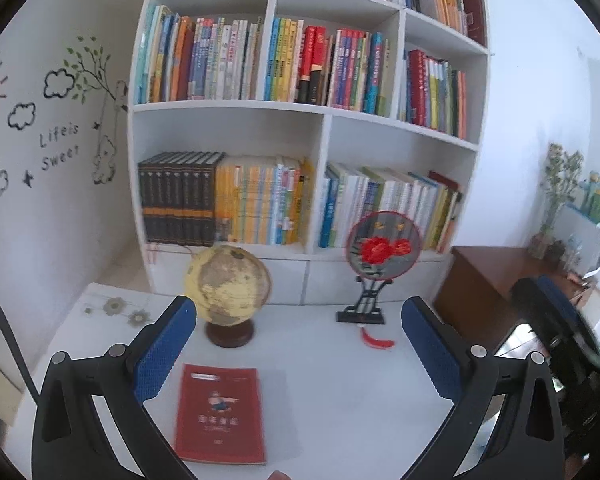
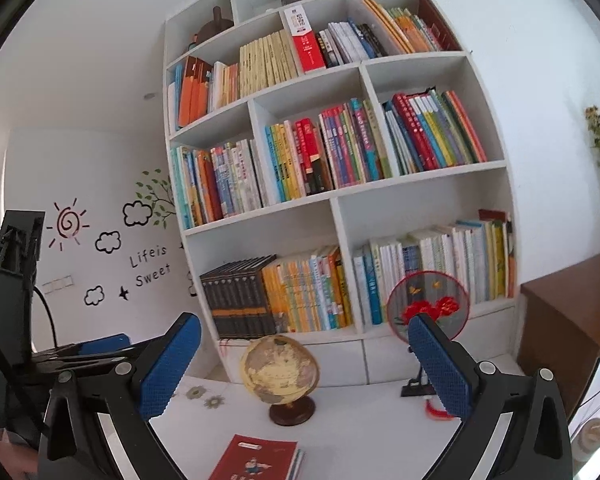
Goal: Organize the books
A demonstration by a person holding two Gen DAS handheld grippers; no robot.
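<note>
A red book (image 1: 220, 414) lies flat on the white table (image 1: 332, 360), cover up, near the front edge; it also shows in the right wrist view (image 2: 256, 460). My left gripper (image 1: 298, 344) is open and empty, held above and just behind the book. My right gripper (image 2: 304, 364) is open and empty, higher up, to the right of the left one. A white bookshelf (image 1: 324, 114) full of upright books stands behind the table; it fills the right wrist view (image 2: 336, 200).
A globe (image 1: 228, 288) on a dark base and a round embroidered fan on a stand (image 1: 382, 252) stand at the table's back. A brown cabinet (image 1: 488, 280) is at the right. The left wall carries decals (image 1: 60, 148).
</note>
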